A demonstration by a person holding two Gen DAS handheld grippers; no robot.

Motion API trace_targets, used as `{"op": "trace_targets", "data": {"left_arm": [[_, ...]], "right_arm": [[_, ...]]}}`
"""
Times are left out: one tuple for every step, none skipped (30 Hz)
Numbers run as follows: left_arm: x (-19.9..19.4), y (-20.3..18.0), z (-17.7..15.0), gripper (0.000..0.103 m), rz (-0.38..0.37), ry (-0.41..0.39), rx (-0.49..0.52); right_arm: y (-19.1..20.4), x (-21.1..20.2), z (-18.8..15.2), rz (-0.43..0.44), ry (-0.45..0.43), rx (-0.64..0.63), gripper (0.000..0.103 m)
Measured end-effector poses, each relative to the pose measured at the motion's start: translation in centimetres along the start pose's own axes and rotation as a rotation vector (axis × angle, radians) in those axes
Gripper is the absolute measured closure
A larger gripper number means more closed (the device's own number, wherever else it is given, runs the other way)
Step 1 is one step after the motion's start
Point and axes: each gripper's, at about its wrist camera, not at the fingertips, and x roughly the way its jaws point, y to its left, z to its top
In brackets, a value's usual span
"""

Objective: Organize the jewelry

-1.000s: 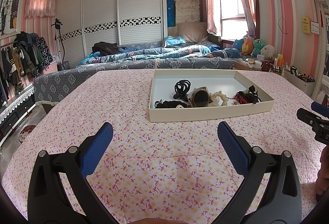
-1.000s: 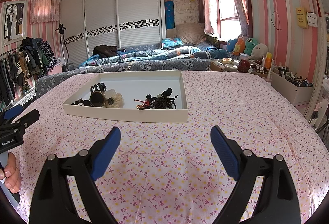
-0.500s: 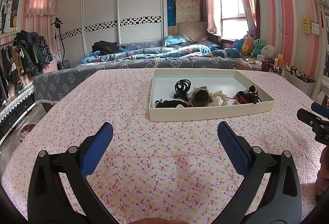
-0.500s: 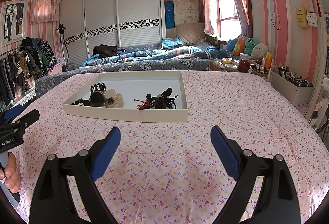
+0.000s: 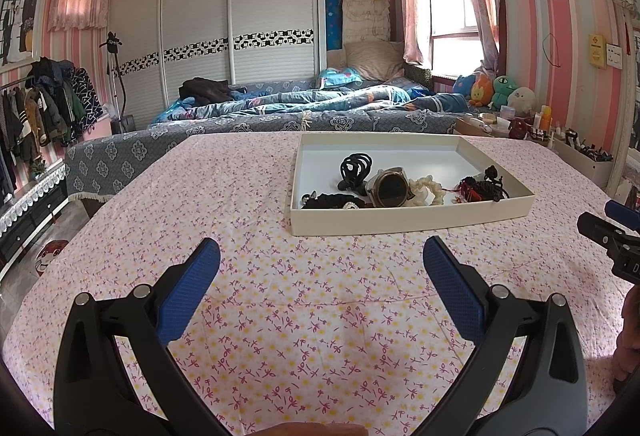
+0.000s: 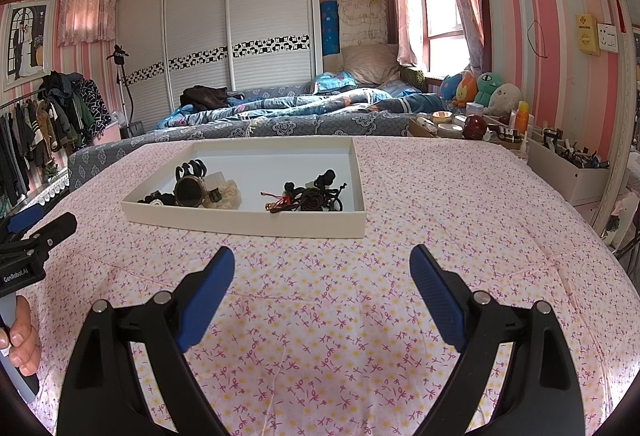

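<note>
A shallow cream tray (image 5: 408, 222) (image 6: 248, 224) lies on the flowered tablecloth ahead of both grippers. Inside it sit a black claw clip (image 5: 355, 167) (image 6: 191, 168), a round dark-faced watch (image 5: 390, 189) (image 6: 190, 192), a cream scrunchie (image 5: 430, 189) (image 6: 228, 192), a black hair tie (image 5: 332, 200) and a tangle of black and red cords (image 5: 482, 188) (image 6: 310, 197). My left gripper (image 5: 320, 260) hovers open over bare cloth short of the tray. My right gripper (image 6: 322, 266) is open too, nothing between its blue pads.
The table is covered by a pink flowered cloth (image 5: 224, 203). A bed with blue bedding (image 5: 320, 107) lies beyond it. A white box of small items (image 6: 568, 171) and bottles stand at the right. A clothes rack (image 5: 36, 115) is at the left.
</note>
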Motion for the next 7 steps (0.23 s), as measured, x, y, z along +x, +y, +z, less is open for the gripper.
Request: {"op": "trace_targets", "data": {"left_arm": [[0.02,0.03,0.01,0.003,0.001,0.002,-0.002],[0.06,0.07,0.0,0.003,0.001,0.006,-0.007],[0.06,0.09,0.0,0.003,0.001,0.007,-0.01],[0.08,0.09,0.01,0.003,0.002,0.009,-0.013],[0.05,0.05,0.0,0.003,0.003,0.01,-0.015],[0.03,0.0,-0.02,0.003,0.003,0.011,-0.016],[0.02,-0.07,-0.04,0.003,0.004,0.011,-0.016]], "right_arm": [[0.0,0.0,0.01,0.0,0.0,0.0,0.014],[0.0,0.01,0.01,0.0,0.0,0.0,0.014],[-0.01,-0.01,-0.01,0.0,0.0,0.001,0.014],[0.0,0.0,0.01,0.0,0.0,0.001,0.014],[0.02,-0.05,-0.05,0.0,0.001,0.0,0.014],[0.02,-0.05,-0.05,0.0,0.001,-0.001,0.014],[0.01,-0.01,-0.08,-0.001,0.001,-0.001,0.014]]}}
